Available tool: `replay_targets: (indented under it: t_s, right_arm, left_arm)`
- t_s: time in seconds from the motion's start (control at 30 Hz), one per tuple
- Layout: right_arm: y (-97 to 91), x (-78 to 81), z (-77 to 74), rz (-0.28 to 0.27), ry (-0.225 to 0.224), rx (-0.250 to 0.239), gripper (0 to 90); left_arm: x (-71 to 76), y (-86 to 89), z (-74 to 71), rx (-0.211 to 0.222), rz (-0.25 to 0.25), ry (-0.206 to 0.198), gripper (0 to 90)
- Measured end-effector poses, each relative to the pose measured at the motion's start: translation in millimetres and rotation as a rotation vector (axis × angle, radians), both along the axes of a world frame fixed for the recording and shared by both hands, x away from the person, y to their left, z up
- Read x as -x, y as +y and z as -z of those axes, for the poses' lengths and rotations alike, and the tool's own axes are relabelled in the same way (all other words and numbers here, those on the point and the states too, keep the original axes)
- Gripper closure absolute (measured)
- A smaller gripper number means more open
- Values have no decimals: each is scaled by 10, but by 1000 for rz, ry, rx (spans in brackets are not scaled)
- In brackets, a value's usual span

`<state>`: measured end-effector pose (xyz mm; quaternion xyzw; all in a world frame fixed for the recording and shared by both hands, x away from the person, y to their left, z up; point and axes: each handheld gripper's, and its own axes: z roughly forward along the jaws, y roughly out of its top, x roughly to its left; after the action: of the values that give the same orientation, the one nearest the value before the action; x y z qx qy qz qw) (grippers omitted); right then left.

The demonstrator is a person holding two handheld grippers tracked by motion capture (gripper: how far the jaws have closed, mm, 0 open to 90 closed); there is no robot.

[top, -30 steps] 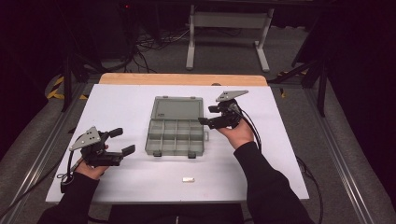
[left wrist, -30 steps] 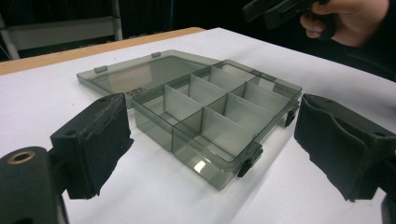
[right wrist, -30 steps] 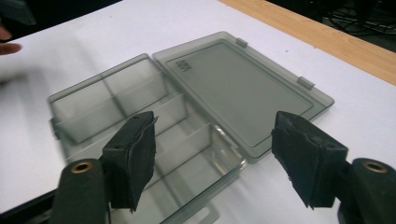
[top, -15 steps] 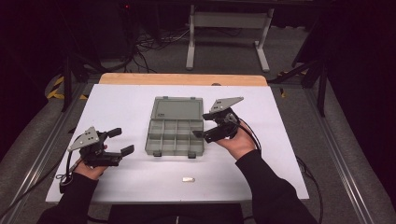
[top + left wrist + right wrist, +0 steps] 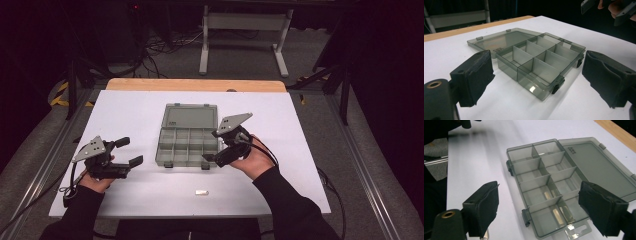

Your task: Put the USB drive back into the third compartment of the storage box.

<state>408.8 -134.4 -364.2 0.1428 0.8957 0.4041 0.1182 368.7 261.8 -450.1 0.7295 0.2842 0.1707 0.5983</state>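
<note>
The person's two forearms in dark sleeves came in from the bottom of the high view. The left hand (image 5: 95, 177) held the left gripper (image 5: 129, 151) low and level, its jaws wide apart with nothing between them. The right hand (image 5: 252, 160) held the right gripper (image 5: 212, 146) tilted, with its grey plate on top and its tips pointing toward the person's left. Its jaws had just been opening (nothing sat between them), and the black pads (image 5: 486, 202) stood far apart.
</note>
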Motion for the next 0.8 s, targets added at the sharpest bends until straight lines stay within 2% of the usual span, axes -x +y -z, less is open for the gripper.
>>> replay_targets:
  t_s: [0.1, 0.8]
  right_arm:
    - [18, 32, 26, -19, 6, 13, 171]
    - [188, 242, 311, -121, 74, 184, 210]
  left_arm:
    - [0, -1, 0, 2, 1, -3, 108]
    - [-6, -1, 2, 0, 0, -5, 108]
